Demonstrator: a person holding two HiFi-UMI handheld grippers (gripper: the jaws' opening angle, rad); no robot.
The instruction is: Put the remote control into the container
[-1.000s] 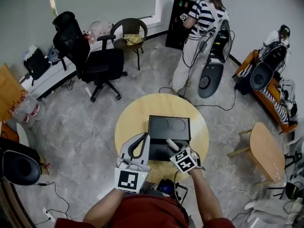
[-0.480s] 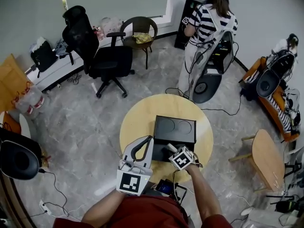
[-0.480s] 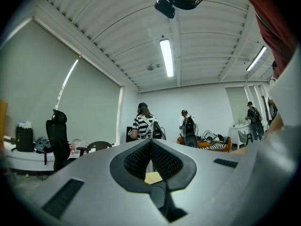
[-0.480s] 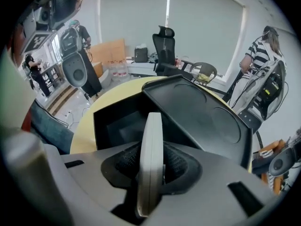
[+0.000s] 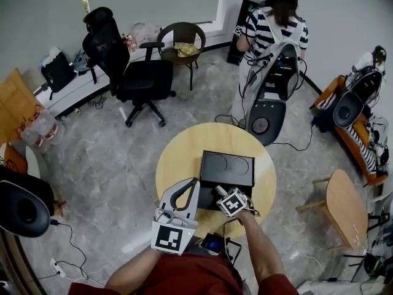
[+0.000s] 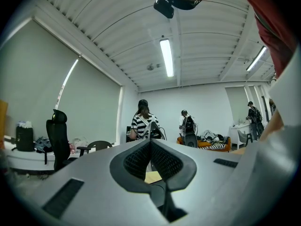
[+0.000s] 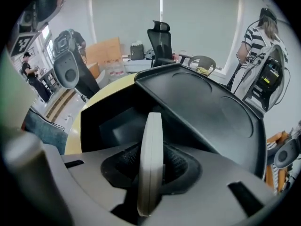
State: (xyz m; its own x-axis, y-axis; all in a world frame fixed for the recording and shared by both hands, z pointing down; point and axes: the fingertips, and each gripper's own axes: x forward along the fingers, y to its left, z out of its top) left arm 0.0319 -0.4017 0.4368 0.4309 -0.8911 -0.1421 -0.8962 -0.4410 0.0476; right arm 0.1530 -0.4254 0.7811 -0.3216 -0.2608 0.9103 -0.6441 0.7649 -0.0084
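My left tool [image 6: 150,144] lies about level at the near left side of the round worktop [image 5: 175,158], its jaws pressed together with nothing between them. To its right, my right tool [image 7: 151,166] points steeply down and pinches the white remote control [image 7: 153,131] edge-on, over the open front part of the black container [image 7: 207,102]. Whether the remote's tip touches inside, I cannot say surely.

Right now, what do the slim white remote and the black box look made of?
Slim off-white remote control: likely plastic, matte, with a moulded seam along its edge. Black rectangular container: probably smooth plastic, faint sheen, two pressed round recesses in its top panel.
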